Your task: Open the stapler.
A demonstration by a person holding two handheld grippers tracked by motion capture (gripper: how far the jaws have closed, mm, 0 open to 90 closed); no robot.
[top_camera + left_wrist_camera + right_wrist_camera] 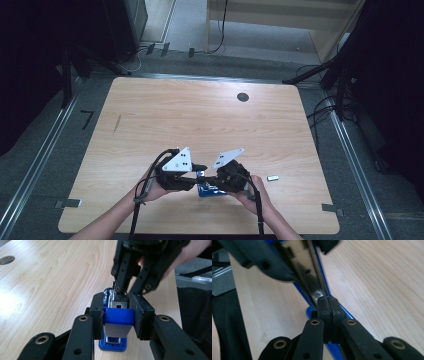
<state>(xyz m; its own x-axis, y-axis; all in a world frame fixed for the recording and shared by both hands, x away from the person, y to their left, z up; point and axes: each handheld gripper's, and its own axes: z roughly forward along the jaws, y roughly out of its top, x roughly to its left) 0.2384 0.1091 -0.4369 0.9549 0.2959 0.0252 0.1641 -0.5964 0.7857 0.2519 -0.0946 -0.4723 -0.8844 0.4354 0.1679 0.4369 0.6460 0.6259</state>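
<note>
Left tool [116, 315] pinches the blue stapler [117, 317]; right tool [328, 312], pressed together, blocks its front; a small metal piece [272, 178] lies nearby on the tabletop [200, 115].

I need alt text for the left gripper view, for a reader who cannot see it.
The left tool clamps its two black pads on the blue top of a stapler standing on a light wooden table. From above, the right tool reaches down to the stapler's metal part.

Light wood table [150, 115] w/ round grommet hole [243, 97] nr far edge. Grey floor [45, 165], cables [320, 107] at right; dark surroundings.
</note>
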